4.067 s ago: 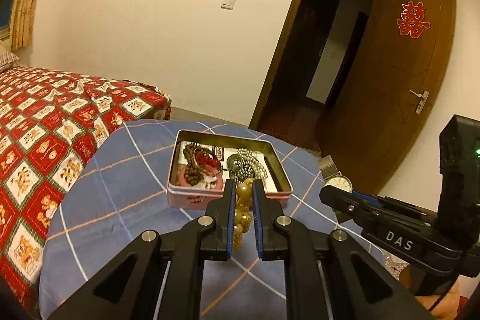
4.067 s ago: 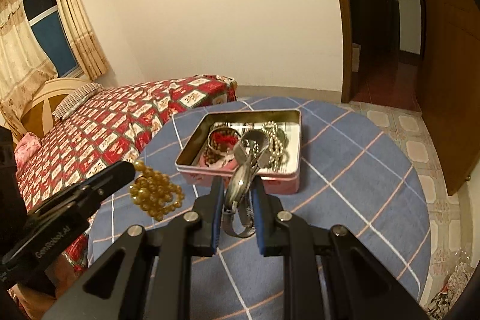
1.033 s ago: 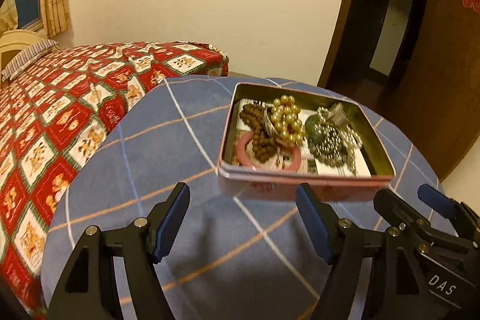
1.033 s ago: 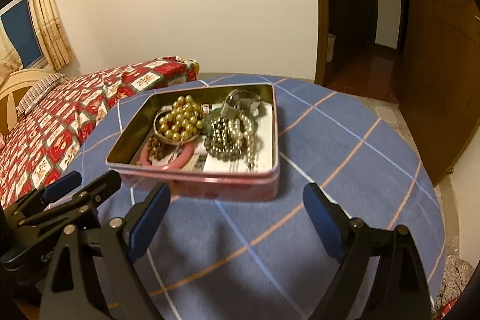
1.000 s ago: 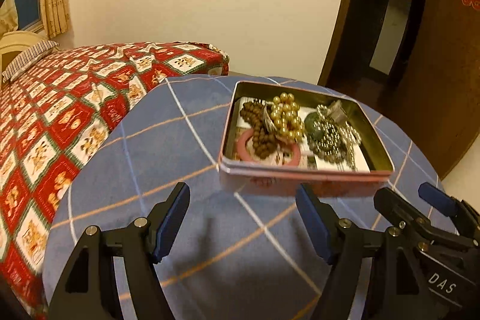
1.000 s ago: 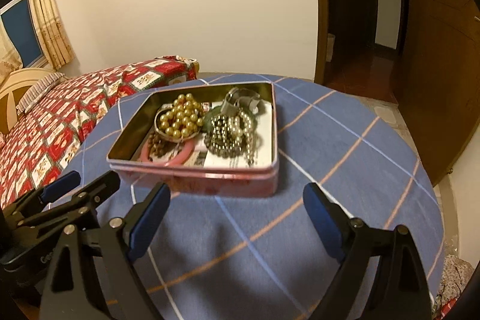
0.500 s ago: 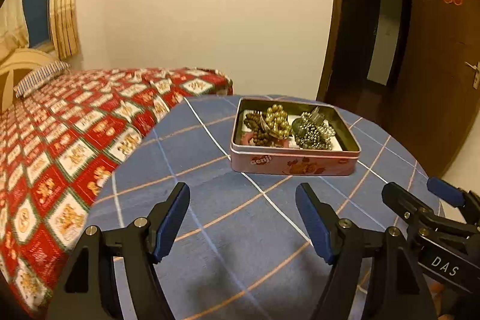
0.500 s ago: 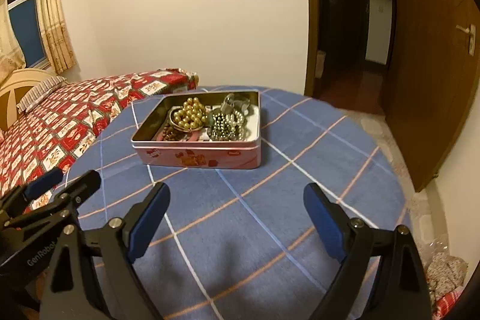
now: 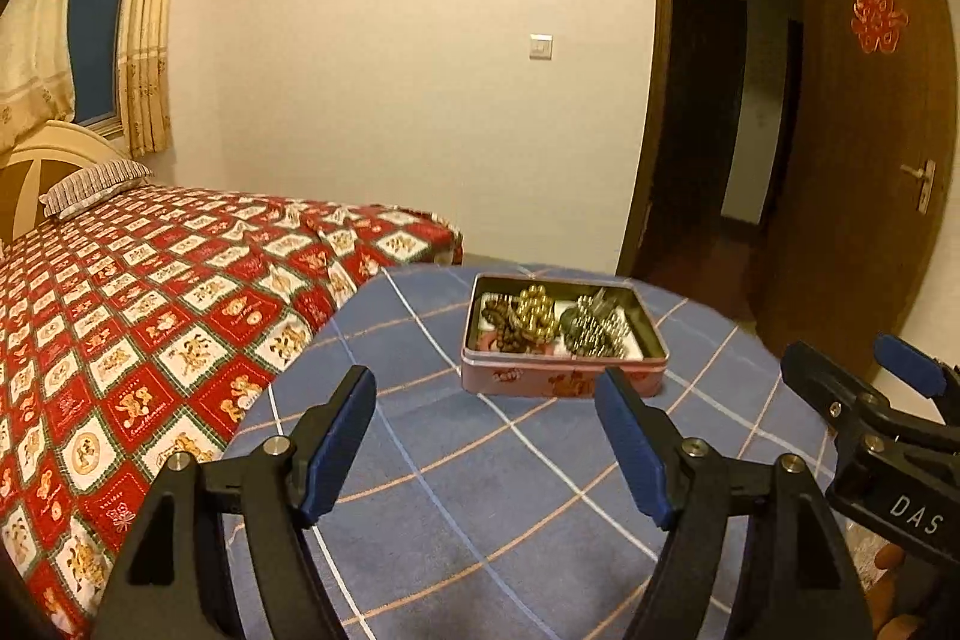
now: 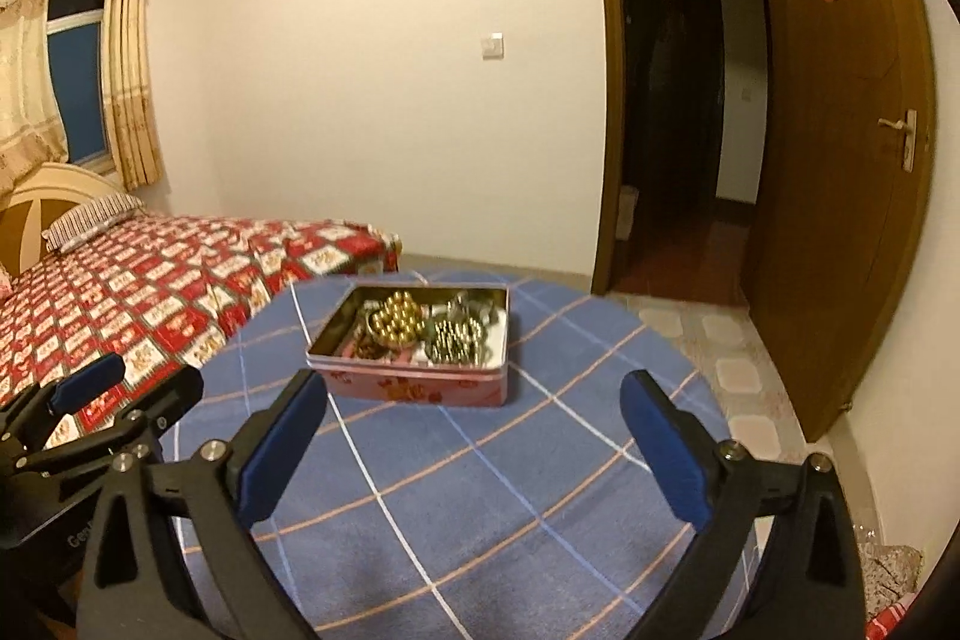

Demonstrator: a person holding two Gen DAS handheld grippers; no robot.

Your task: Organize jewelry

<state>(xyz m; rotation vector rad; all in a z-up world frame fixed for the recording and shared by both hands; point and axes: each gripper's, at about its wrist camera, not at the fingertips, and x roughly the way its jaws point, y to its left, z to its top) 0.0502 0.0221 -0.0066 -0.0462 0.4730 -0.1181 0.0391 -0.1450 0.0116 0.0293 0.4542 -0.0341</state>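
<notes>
**Both tools held wide above the desk, tin of jewelry beyond**

Left tool (image 9: 483, 394) is seen with its blue-padded fingers (image 9: 339, 436) spread wide and nothing between them; it is held above the near part of the round desk (image 9: 456, 490), which is covered in a blue checked cloth. Right tool (image 10: 474, 400) is likewise spread wide and carries nothing, and it is held beside the left one, well apart from the tin.

A pink rectangular tin (image 9: 561, 379) is set on the far part of the desk, lid off. Inside it, a gold bead bracelet (image 10: 393, 319) is seen lying beside a cluster of silver-grey beads (image 10: 456, 337), with dark brown beads (image 9: 501, 316) at the left end. A bed (image 9: 150, 292) with a red patterned cover is seen left of the desk, and an open wooden door (image 10: 840, 130) to the right.
</notes>
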